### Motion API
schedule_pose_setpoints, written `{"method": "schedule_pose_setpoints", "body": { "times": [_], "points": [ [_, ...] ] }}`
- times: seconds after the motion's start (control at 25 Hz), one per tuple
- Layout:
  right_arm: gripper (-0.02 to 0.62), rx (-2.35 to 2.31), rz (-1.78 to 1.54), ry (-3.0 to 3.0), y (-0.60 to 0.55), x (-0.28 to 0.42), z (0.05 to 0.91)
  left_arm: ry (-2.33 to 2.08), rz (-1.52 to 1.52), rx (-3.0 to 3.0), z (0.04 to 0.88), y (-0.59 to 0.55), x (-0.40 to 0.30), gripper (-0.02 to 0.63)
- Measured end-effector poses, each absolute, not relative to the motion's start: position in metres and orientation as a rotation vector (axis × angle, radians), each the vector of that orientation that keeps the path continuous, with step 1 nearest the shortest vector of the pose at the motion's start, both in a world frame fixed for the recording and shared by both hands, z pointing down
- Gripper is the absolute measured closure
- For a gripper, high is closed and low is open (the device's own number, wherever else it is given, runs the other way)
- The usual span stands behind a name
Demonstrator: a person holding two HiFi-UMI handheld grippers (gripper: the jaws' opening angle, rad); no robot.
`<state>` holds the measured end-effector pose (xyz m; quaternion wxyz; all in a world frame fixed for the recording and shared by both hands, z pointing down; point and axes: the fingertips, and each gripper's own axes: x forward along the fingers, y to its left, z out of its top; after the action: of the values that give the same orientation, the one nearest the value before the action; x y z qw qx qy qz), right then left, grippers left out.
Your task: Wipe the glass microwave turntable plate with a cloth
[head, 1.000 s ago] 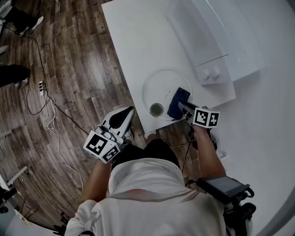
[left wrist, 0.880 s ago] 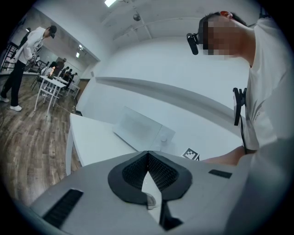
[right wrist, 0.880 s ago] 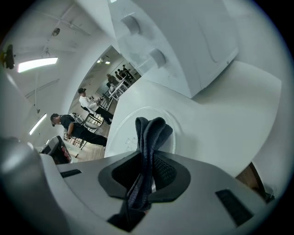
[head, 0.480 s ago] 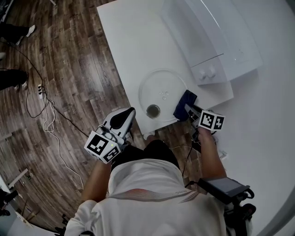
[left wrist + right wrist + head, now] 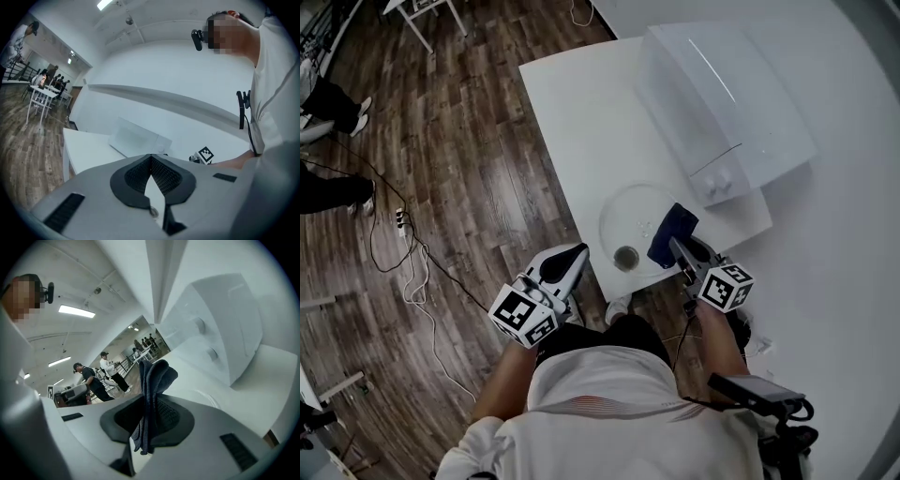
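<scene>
The clear glass turntable plate (image 5: 628,214) lies on the white table (image 5: 581,122) near its front edge. A dark blue cloth (image 5: 672,234) rests on the plate's right side. My right gripper (image 5: 682,253) is shut on it. In the right gripper view the cloth (image 5: 157,376) sticks up folded between the pads of the right gripper (image 5: 150,401). My left gripper (image 5: 565,265) hangs off the table's front left, over the floor. Its pads meet with nothing between them, as the left gripper view shows for the left gripper (image 5: 151,157).
A white microwave (image 5: 727,94) stands at the table's back right, just beyond the plate. A small dark round piece (image 5: 626,256) sits at the plate's near edge. Cables (image 5: 408,272) trail over the wooden floor on the left. People stand far back in the room (image 5: 91,376).
The right gripper slid the cloth out toward the plate's right rim, then back a little onto the plate. The left gripper kept its place beside the table.
</scene>
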<state>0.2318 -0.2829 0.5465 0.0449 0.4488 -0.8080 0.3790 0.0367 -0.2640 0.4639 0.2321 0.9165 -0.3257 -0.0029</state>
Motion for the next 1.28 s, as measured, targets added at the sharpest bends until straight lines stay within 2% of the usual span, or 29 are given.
{"method": "schedule_pose_setpoints", "body": {
  "times": [0.36,0.64,1.28],
  "points": [
    [0.535,1.514,0.792,-2.805,-0.257,0.159,0.409,-0.843,-0.102,2.65,0.406,-0.237,-0.028,0.595],
    [0.535,1.534,0.653,-2.9,-0.216,0.127,0.357,-0.843,-0.141,2.687,0.378,-0.203,-0.057,0.595],
    [0.535,1.569,0.428,-2.933,-0.105,0.167,0.306,-0.83,-0.205,2.752,0.33,-0.116,-0.017,0.595]
  ]
}}
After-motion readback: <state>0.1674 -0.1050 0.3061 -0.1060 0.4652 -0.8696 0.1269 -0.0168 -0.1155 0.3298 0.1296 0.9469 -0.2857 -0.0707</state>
